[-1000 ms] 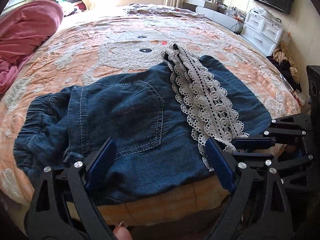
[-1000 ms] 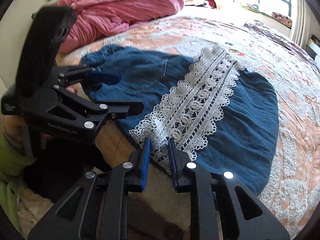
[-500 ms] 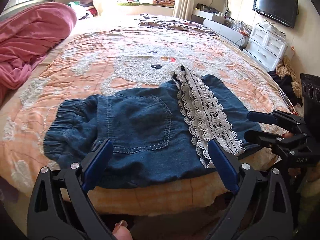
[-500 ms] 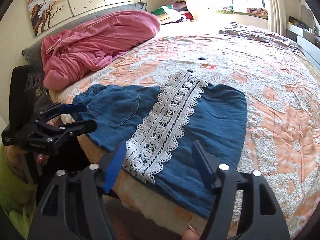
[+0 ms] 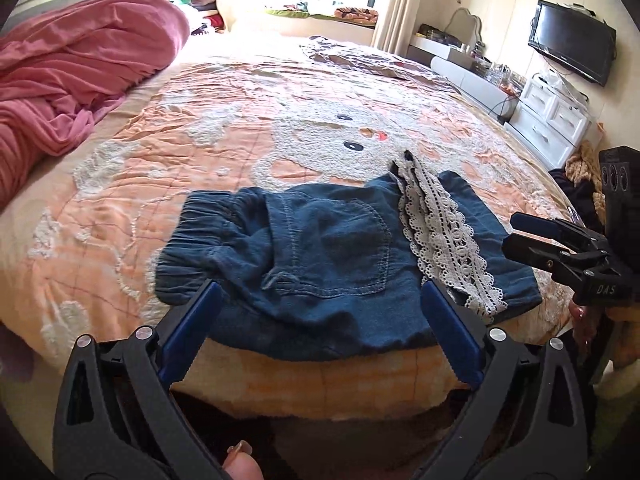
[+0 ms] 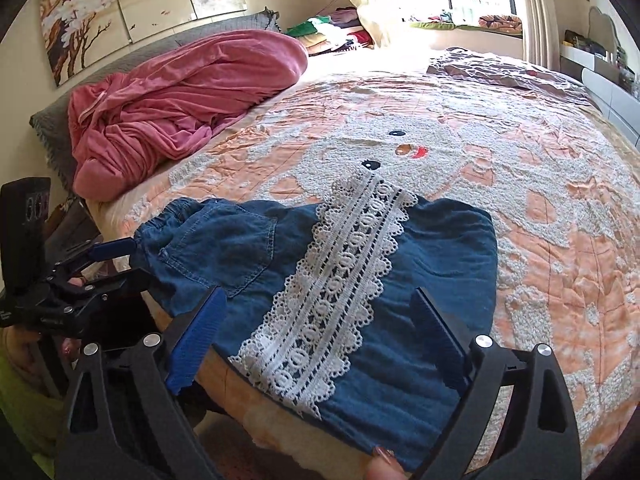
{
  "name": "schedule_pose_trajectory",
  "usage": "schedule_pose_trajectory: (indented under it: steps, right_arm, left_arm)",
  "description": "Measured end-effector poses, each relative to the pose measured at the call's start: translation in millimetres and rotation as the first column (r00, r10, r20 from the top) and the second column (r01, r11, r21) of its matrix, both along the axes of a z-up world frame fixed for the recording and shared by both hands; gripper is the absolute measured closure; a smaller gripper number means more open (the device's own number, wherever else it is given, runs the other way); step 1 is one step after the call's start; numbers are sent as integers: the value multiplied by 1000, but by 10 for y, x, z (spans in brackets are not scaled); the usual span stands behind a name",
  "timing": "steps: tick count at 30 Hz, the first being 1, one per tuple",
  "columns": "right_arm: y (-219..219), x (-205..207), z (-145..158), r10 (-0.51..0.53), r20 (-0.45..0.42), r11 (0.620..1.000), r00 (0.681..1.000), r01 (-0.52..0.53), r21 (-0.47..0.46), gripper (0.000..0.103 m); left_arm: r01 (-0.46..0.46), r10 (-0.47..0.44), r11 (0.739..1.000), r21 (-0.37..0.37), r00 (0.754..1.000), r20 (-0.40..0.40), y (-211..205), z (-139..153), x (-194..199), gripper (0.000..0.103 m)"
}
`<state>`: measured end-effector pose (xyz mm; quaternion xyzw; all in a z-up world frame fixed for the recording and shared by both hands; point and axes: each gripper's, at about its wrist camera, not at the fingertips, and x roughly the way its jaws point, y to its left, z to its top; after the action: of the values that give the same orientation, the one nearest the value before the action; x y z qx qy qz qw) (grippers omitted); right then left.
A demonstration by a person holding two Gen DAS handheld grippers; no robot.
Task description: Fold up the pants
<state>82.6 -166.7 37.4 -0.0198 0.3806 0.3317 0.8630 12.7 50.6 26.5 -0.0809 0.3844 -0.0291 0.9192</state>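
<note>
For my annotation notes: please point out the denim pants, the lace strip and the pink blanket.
denim pants (image 5: 332, 248): left wrist view, on the back pocket.
lace strip (image 6: 340, 280): right wrist view, on its middle.
pink blanket (image 6: 180, 92): right wrist view, on its folds.

Bed's far corners cut off; shelf clutter indistinct.

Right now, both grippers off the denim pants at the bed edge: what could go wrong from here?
1. The pants lie with their near hem over the bed edge; a careless tug may drag them off.
2. The lace trim is openwork; a finger of the opening right gripper may snag it.
3. The waistband is bunched, so the fold may loosen. The left gripper is opening, nothing held.
</note>
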Motion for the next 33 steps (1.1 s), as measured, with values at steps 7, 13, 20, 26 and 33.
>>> schedule_pose_trajectory:
  steps: [7,13,20,26,33]
  right_arm:
    - [437,160,149,72,6,997,997,-72,-22,9]
    - [1024,366,242,169,14,982,986,-167,-85,9]
    - [1621,596,208,306,-78,946,949,-312,-84,9]
    - [2079,743,-3,390,-178,903,904,-413,-117,10]
    - [2441,878,-445,436,-319,862,842,-492,-121,23]
  left_arm:
    - [-84,83,995,-50,996,-9,404,-25,-56,10]
    - [-142,138,984,-108,990,-38,729,-134,-64,10]
    - [-124,112,975,-182,991,-72,817,-299,21,10]
    - [-115,94,965,-234,991,-100,828,-429,115,10]
    - [-127,93,952,-278,987,-132,859,-567,198,10]
